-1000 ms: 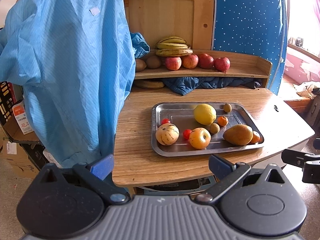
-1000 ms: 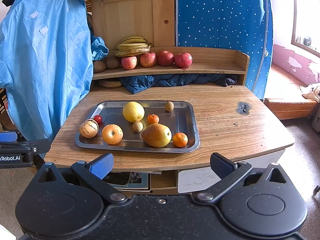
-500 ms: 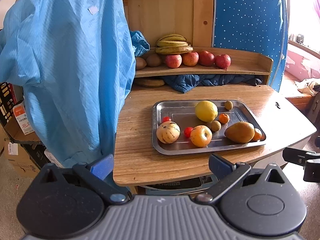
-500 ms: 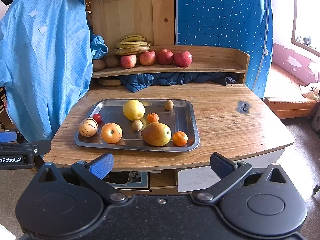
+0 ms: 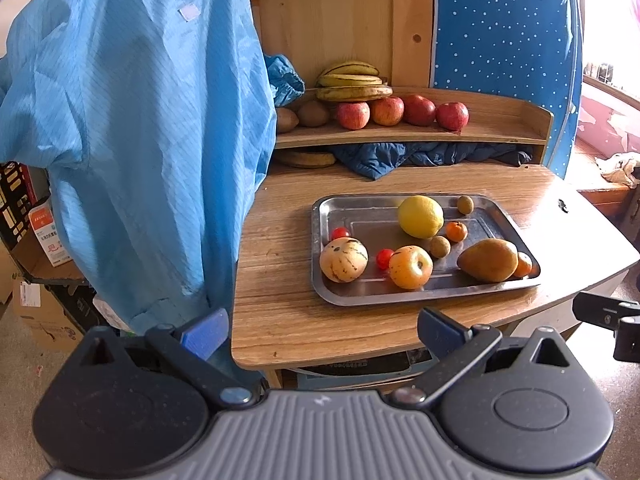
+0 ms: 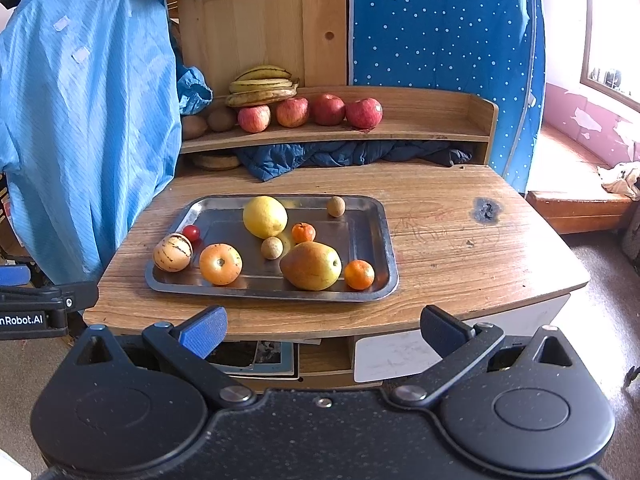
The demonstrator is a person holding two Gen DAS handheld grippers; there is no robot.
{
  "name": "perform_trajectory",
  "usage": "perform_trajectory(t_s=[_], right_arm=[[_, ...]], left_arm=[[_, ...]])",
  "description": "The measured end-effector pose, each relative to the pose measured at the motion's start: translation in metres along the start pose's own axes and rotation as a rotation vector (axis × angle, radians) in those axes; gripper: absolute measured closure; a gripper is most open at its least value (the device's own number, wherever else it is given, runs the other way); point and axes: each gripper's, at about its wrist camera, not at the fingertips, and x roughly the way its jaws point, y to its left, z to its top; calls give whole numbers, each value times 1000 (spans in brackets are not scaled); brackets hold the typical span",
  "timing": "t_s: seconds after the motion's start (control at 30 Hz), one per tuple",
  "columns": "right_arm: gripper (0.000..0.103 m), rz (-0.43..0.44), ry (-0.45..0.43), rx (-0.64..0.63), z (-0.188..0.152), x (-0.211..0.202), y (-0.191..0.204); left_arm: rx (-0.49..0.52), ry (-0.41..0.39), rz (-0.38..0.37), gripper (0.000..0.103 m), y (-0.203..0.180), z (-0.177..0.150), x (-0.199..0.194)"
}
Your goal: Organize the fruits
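A steel tray (image 5: pixel 320 216) (image 6: pixel 384 240) sits on the wooden table and holds several fruits: a yellow lemon (image 5: pixel 420 216) (image 6: pixel 265 216), a striped melon (image 5: pixel 343 259) (image 6: pixel 173 252), an orange apple (image 5: pixel 410 267) (image 6: pixel 220 264), a brown pear (image 5: pixel 487 260) (image 6: pixel 311 265), small tangerines (image 6: pixel 359 274), cherry tomatoes (image 5: pixel 341 233) and small brown fruits (image 6: pixel 336 205). My left gripper (image 5: pixel 322 326) and right gripper (image 6: pixel 323 326) both stand open and empty, short of the table's front edge.
The rear shelf (image 6: pixel 420 130) carries bananas (image 6: pixel 262 86), a row of red apples (image 6: pixel 328 110) and brown kiwis (image 6: pixel 221 120). A dark blue cloth (image 6: pixel 340 156) lies under it. A blue coat (image 5: pixel 132 120) hangs at the left. Boxes (image 5: pixel 44 308) stand on the floor at left.
Both grippers have edged slightly closer to the table, so the tray appears a bit higher and nearer. Nothing on the tray has moved and both stay open.
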Motion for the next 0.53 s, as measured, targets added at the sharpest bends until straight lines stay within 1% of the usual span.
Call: perform_trajectory(t_s=[0.53], right_arm=[[1,-27,26,10,5,14,-5]], left_arm=[[31,-2,2,0,-9,5,14]])
